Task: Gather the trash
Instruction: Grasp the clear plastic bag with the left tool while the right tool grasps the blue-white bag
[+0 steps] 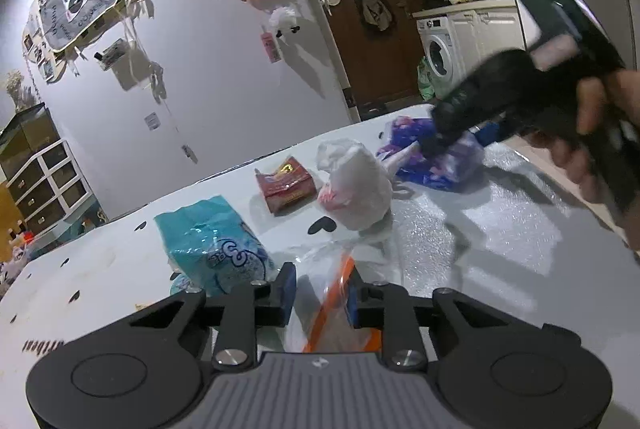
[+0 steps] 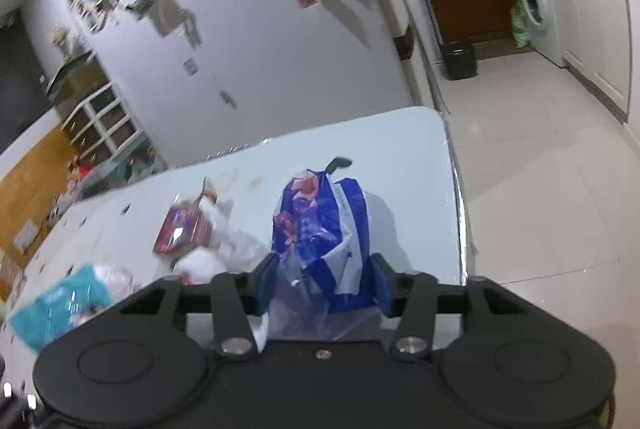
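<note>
Trash lies across a pale table. My left gripper is closed on a clear plastic bag with an orange strip, which fills the narrow gap between its blue pads. Just left of it lies a teal wrapper. Farther back are a red packet and a crumpled white bag. My right gripper, held by a hand, grips a blue flowered plastic bag at the table's far right, with both pads against its sides.
The table's right edge drops to a tiled floor. A black bin stands on the floor by the doorway, and a washing machine is beyond it. A white drawer cabinet stands at the left wall.
</note>
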Demonstrator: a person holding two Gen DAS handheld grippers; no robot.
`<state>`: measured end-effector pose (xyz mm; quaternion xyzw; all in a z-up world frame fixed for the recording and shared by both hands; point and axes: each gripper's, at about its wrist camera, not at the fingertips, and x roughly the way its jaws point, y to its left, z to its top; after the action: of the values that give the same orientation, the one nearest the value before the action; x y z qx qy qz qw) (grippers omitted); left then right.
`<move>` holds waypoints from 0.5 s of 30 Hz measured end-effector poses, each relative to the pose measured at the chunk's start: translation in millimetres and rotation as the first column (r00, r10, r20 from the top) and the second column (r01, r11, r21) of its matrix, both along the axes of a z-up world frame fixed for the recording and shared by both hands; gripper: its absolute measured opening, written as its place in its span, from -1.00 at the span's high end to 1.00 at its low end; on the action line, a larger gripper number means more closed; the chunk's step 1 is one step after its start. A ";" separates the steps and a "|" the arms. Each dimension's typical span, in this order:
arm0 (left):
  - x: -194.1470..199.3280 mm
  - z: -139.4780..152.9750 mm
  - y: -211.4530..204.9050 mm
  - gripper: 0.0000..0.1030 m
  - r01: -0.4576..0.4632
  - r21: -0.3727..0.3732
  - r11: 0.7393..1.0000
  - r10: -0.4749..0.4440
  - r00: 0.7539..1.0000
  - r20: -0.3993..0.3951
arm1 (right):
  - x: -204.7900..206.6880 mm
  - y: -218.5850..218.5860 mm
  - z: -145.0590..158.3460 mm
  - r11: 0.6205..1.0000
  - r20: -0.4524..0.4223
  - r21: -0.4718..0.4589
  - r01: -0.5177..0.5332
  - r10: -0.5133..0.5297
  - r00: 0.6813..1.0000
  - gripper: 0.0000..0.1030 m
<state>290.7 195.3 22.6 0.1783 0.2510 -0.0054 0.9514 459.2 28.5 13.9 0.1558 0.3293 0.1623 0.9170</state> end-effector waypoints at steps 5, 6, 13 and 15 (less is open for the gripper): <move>-4.1 7.5 8.0 0.70 -0.022 -0.054 0.998 0.025 0.998 0.050 | -17.2 -7.8 7.8 0.999 0.043 -0.041 -0.024 0.026 0.999 0.42; -4.6 9.2 9.5 0.72 -0.023 -0.067 0.998 0.027 0.998 0.060 | -19.9 -10.3 10.4 0.999 0.056 -0.037 -0.026 0.028 0.998 0.44; -10.7 20.9 12.8 0.79 0.001 -0.194 0.981 0.025 0.991 0.129 | -46.1 -27.7 29.7 0.997 0.144 -0.055 -0.052 0.059 0.988 0.59; -10.8 22.6 12.5 0.79 0.002 -0.226 0.974 0.031 0.989 0.141 | -56.2 -30.5 33.7 0.996 0.164 -0.061 -0.065 0.074 0.984 0.60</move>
<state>279.9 207.8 45.3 0.0671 0.1808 -0.0142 0.9811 403.0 -2.0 47.7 0.1048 0.2612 0.1975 0.9391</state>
